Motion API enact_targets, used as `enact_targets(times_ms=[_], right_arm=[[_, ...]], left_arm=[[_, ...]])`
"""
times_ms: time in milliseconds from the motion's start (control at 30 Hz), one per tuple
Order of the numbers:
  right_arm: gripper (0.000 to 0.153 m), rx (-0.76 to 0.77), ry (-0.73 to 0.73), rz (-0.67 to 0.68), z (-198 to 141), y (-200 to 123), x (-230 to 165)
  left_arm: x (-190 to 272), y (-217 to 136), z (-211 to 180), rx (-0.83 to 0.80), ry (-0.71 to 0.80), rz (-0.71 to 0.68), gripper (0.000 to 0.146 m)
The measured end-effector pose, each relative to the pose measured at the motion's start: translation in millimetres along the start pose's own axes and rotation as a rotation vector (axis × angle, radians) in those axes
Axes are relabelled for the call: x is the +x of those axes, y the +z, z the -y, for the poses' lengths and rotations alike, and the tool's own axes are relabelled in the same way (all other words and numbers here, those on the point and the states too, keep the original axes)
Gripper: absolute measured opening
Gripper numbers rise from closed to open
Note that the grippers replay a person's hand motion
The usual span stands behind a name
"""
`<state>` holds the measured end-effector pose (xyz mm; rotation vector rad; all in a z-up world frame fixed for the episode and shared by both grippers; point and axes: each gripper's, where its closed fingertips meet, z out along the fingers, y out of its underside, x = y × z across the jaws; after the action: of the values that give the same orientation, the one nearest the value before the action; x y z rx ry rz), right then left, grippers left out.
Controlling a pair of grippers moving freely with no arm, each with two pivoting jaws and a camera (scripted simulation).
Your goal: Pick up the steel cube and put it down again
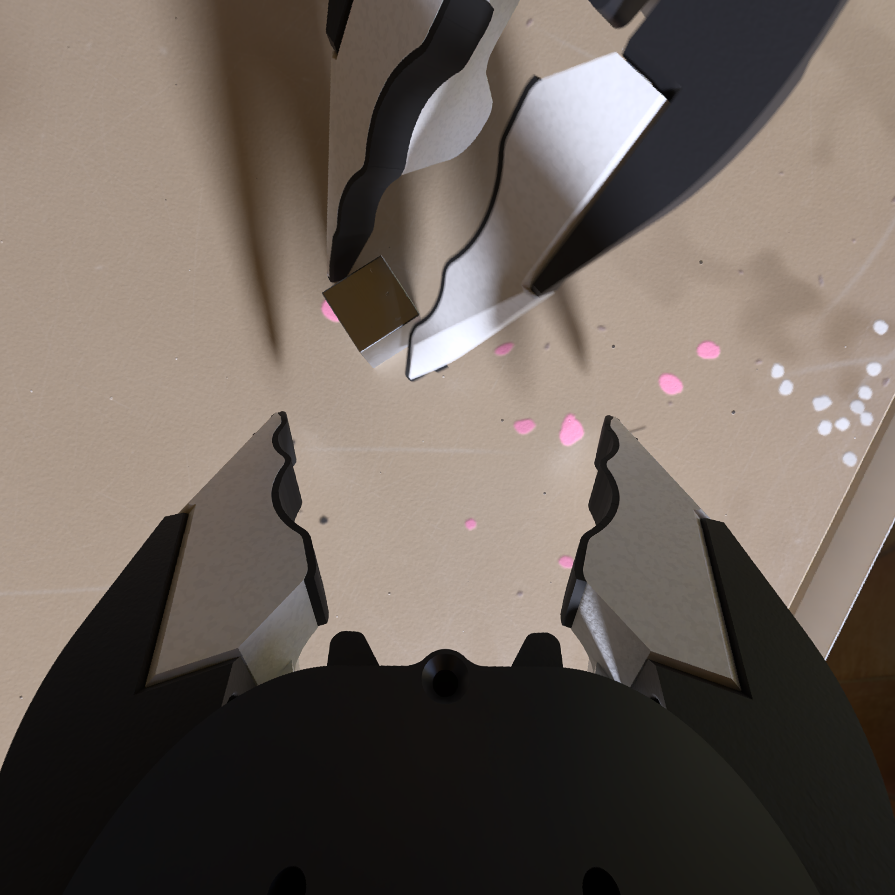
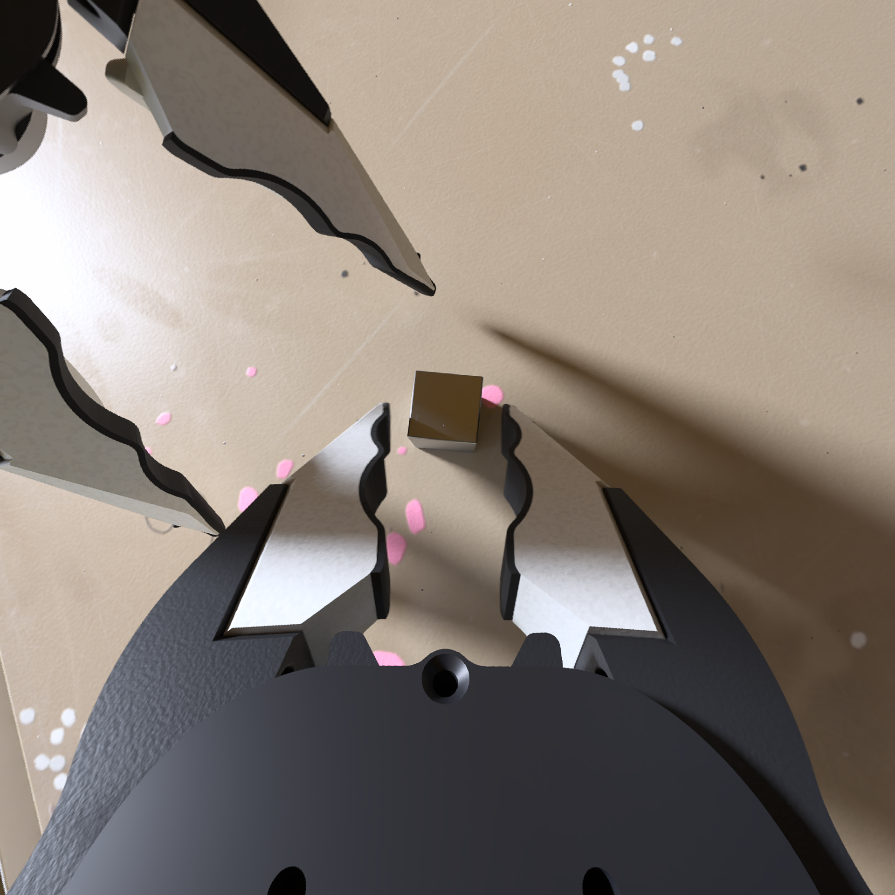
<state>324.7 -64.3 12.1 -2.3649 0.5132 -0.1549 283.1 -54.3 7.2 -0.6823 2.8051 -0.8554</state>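
Observation:
The steel cube (image 2: 445, 404) is small and shiny and rests on the beige table (image 2: 629, 242). My right gripper (image 2: 445, 408) is open, with one fingertip on each side of the cube and a narrow gap on both sides. In the left wrist view the cube (image 1: 370, 310) sits between the right gripper's (image 1: 373, 328) tips, with one tip right at a cube corner. My left gripper (image 1: 445, 419) is open and empty, a short way back from the cube and pointing at it. It also shows at the upper left of the right wrist view (image 2: 324, 411).
Pink paint spots (image 1: 671, 385) and white paint spots (image 1: 823, 404) mark the table around the cube. The table's edge (image 1: 842, 547) runs close on the right of the left wrist view and at the lower left of the right wrist view (image 2: 14, 755).

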Motion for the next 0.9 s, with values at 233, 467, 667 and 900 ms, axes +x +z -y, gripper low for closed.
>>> enact_targets(times_ms=[233, 467, 667, 900], right_arm=[[0.028, -0.003, -0.003, 0.039, -2, -3, 2], [0.028, 0.024, -0.175, 0.063, 10, -14, -1], [0.028, -0.025, -0.510, 0.065, 16, -9, -10], [0.028, -0.069, -0.727, 0.039, 18, -8, -7]], left_arm=[[-1, 1, 1, 0.002, 0.004, -0.001, 0.122], [-1, 0, 0, 0.001, 0.015, -0.003, 0.122], [-1, -1, -1, 0.002, 0.023, -0.008, 0.122], [-1, -1, -4, 0.010, 0.033, -0.012, 0.123]])
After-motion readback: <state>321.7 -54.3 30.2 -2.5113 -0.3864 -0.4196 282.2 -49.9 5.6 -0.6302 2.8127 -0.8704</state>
